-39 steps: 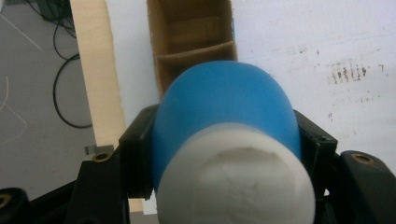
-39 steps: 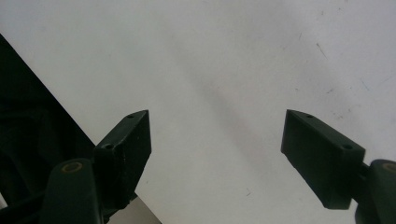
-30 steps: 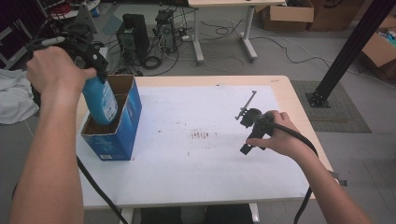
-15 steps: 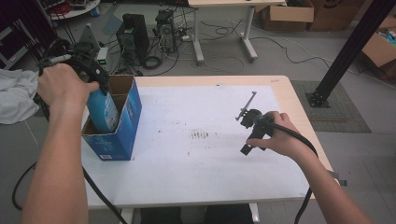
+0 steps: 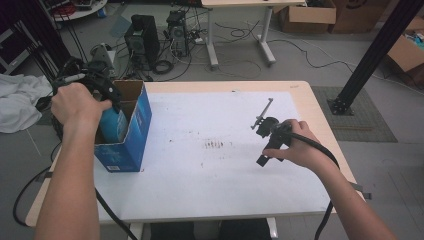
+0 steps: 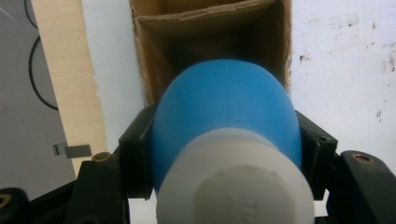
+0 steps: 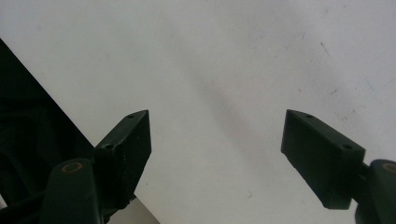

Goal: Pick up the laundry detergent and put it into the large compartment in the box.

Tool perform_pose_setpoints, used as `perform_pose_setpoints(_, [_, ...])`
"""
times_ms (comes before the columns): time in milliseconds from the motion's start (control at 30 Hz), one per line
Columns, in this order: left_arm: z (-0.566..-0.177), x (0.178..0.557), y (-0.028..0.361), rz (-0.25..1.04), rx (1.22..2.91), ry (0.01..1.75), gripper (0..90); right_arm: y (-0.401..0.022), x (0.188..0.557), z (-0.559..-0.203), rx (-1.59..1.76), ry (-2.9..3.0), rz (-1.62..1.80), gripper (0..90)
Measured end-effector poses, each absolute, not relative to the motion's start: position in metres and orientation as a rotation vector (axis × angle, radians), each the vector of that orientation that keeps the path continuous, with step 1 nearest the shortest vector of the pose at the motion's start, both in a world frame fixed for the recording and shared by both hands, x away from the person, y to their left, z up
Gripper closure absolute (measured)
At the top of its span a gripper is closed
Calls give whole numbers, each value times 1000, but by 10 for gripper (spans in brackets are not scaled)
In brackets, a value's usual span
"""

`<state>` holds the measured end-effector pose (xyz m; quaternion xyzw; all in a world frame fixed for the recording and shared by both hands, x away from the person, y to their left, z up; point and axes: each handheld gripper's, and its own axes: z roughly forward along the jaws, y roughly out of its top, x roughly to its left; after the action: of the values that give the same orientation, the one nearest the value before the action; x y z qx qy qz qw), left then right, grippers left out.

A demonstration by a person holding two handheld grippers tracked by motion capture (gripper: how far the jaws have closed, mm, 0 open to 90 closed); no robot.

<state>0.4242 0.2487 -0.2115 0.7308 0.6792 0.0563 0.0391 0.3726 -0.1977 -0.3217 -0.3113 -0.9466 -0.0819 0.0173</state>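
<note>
The left tongs were closed on a blue bottle with a white cap, 1 jaw pressed against each side of its body. In the high view the left hand held the bottle inside the open top of a blue cardboard box; whether its base rested on the box floor could not be told. The box stood at the left edge of the counter, whose surface was covered by a white sheet marked with small dark stains. In the left gripper view the brown interior of the box was seen beyond the bottle. The right tongs were held wide open with nothing between the 2 jaws, above the bare white sheet. In the high view the right hand and right tongs were seen over the right half of the counter, well apart from the box.
</note>
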Motion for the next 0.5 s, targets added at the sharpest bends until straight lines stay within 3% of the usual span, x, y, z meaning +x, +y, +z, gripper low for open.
perform_pose_setpoints(500, [-236,426,245,127,2249,2092,381,-197,370,-322,-970,-2944,-243,243])
